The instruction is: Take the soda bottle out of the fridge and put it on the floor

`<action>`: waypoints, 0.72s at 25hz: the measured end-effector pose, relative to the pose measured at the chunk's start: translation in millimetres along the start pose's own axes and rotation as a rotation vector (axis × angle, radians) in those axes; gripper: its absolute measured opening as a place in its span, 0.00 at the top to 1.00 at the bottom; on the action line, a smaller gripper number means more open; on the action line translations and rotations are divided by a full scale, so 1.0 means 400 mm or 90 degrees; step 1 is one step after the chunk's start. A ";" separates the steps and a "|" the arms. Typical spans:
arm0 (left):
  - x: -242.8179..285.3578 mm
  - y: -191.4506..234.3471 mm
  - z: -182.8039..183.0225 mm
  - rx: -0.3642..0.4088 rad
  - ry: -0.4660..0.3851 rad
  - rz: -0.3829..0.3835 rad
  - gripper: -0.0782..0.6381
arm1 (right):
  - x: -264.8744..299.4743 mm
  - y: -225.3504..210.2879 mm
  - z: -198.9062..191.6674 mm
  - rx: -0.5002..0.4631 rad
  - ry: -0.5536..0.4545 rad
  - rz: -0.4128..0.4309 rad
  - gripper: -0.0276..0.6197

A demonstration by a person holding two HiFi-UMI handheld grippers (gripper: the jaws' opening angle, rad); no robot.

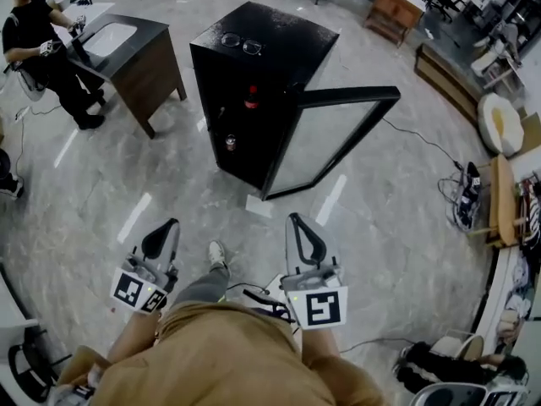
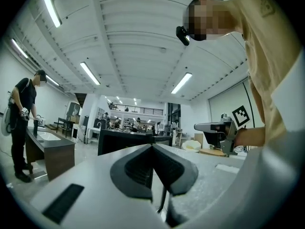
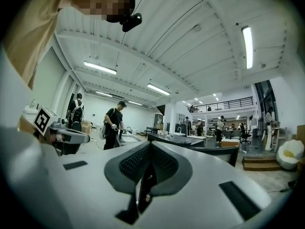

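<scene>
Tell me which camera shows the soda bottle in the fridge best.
The head view: it looks into the open fridge, where the soda bottle shows red in the upper half. Both gripper views show the fridge far off, no bottle discernible.

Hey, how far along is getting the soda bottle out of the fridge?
Done: the fridge has its door open. In hand: nothing; the left gripper and right gripper are shut, empty, short of the fridge. Left: the soda bottle sits on the upper shelf; grab it, set it on the floor.
</scene>
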State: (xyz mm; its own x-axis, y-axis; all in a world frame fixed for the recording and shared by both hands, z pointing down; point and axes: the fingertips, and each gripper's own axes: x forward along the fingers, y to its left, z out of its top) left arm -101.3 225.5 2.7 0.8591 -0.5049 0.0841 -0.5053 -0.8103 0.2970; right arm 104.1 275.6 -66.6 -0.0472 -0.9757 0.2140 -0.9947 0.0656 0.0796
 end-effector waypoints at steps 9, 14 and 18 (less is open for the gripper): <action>0.149 0.285 -0.040 -0.062 0.017 -0.010 0.89 | 0.347 0.014 -0.015 -0.018 0.029 -0.004 0.95; 0.177 0.402 -0.045 -0.085 0.022 -0.019 0.89 | 0.458 0.021 -0.032 -0.029 0.063 -0.017 0.95; 0.212 0.465 -0.048 -0.102 0.018 -0.040 0.89 | 0.519 0.025 -0.037 -0.042 0.086 -0.035 0.95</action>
State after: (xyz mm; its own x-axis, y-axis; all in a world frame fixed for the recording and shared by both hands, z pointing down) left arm -121.1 37.7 83.4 0.8917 -0.4442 0.0867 -0.4330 -0.7813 0.4495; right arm 85.9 76.9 -6.9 0.0247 -0.9415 0.3362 -0.9871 0.0302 0.1570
